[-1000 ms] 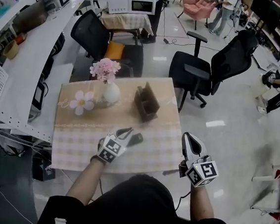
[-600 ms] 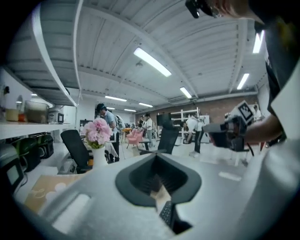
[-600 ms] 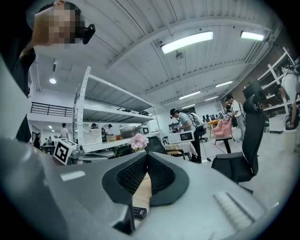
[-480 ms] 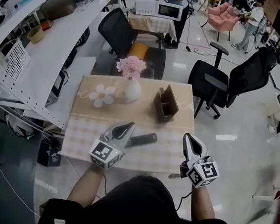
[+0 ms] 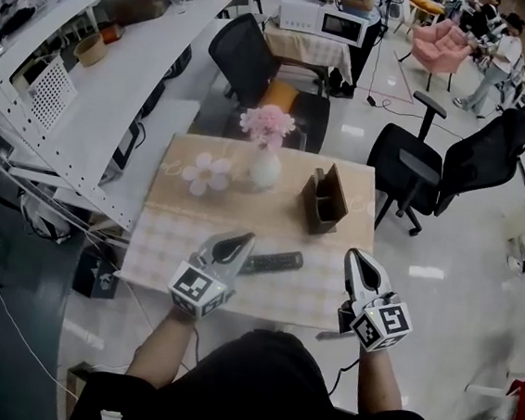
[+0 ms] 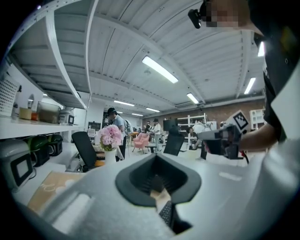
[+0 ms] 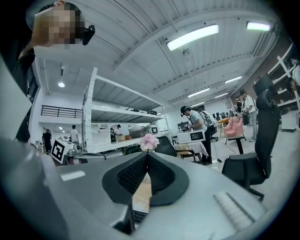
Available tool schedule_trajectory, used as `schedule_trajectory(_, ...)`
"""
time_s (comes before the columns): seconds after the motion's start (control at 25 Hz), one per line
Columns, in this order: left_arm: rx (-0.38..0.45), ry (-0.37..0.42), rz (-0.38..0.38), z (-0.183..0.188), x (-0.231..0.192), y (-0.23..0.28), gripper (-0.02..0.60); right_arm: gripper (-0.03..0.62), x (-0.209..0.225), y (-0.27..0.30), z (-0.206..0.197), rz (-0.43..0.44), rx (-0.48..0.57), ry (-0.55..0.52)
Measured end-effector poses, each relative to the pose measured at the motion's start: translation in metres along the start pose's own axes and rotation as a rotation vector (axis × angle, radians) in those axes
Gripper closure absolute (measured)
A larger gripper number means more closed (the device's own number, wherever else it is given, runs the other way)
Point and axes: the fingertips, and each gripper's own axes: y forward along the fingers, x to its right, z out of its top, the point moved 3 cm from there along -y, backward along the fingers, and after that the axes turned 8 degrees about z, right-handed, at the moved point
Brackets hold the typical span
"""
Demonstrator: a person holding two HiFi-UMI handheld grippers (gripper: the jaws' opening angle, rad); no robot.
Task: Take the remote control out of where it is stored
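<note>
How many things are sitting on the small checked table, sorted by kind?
Vase of pink flowers: 1
Flower-shaped ornament: 1
Brown holder: 1
Remote control: 1
Total: 4

No word, number or brand name can be read anywhere. The marker cube [image 5: 196, 288] on the left gripper [image 5: 238, 242] and the second cube [image 5: 382, 324] on the right gripper [image 5: 355, 256] bear only black-and-white square patterns, no letters. The keys of the remote control [image 5: 271, 262] on the surface [image 5: 185, 234] are too small to read, as is the front of the microwave [image 5: 342, 26] far behind.
</note>
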Motion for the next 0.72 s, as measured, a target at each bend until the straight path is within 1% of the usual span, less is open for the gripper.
schedule_trajectory(0.2, 0.006, -0.011, 0.001, 0.004, -0.001, 0.006, 0.577, 0.589, 0.006, 0.001, 0.001, -0.002, -0.004, 0.006)
schedule_trajectory(0.4, 0.025, 0.015, -0.001, 0.014, 0.001, 0.019, 0.577, 0.589, 0.016, -0.001, 0.001, -0.006, -0.002, 0.012)
schedule_trajectory(0.6, 0.019, 0.040, -0.044, 0.026, -0.002, 0.053, 0.577, 0.589, 0.034, -0.004, 0.010, -0.025, 0.030, 0.005)
schedule_trajectory(0.72, 0.006, 0.069, -0.049, 0.032, -0.005, 0.078, 0.577, 0.589, 0.048, -0.008, 0.017, -0.044, 0.054, 0.003)
